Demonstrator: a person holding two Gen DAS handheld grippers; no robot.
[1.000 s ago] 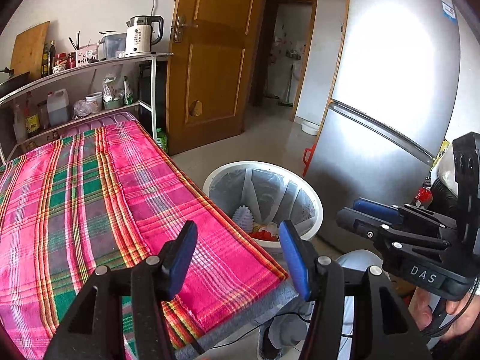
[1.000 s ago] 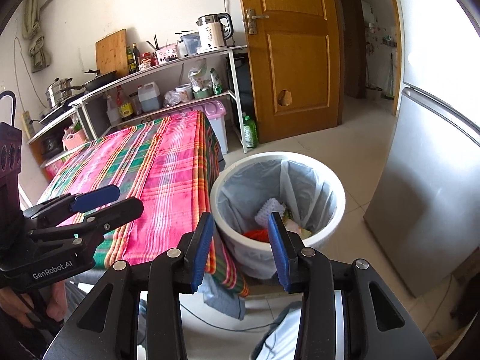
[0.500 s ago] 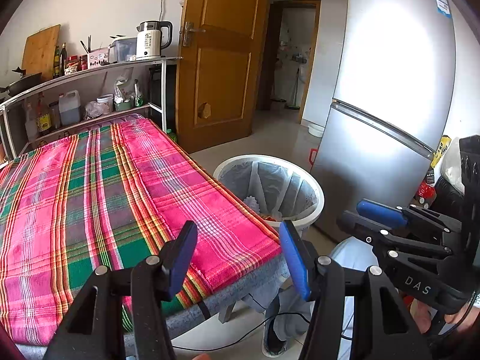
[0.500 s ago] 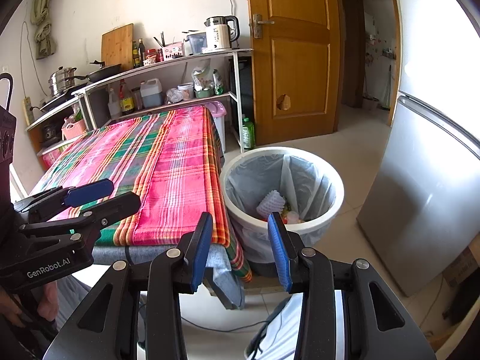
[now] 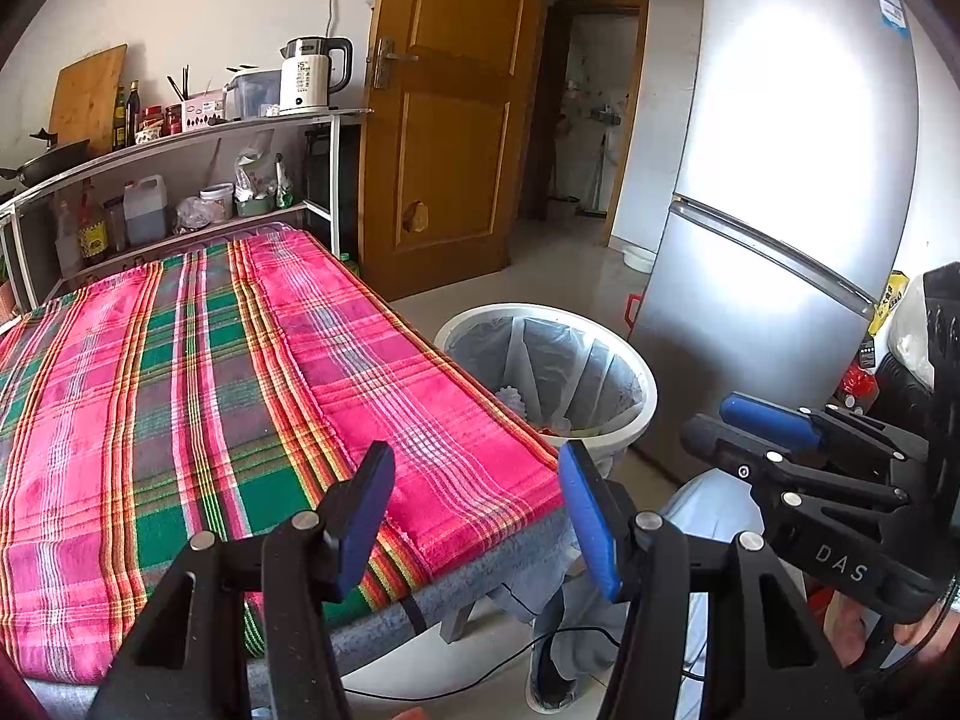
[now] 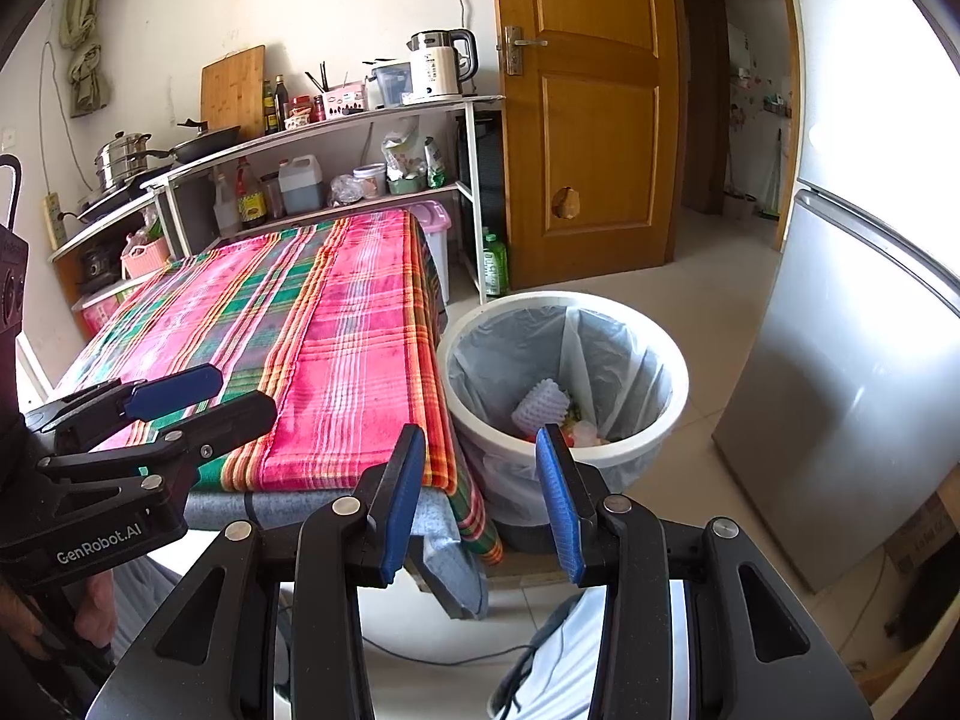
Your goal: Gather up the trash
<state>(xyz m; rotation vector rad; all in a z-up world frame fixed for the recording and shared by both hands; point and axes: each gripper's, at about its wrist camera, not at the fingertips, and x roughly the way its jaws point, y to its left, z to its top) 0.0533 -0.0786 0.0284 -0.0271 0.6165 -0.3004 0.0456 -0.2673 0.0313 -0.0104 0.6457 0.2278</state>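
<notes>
Grippers, left and right, are hovering released and empty by the plaid table, near the bin.

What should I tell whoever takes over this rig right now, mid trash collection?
Left gripper: open, nothing between its fingers, over the near edge of the table.
Right gripper: open, empty too, just short of the bin.
Trash bin: white, plastic-lined, on the floor at the table's near corner beside the fridge. Inside it: a white foam fruit net and some red and pale scraps.
Plaid tablecloth: no loose trash visible on it.
Done: what is visible is already binned.
Left: check for trash outside these views.
</notes>
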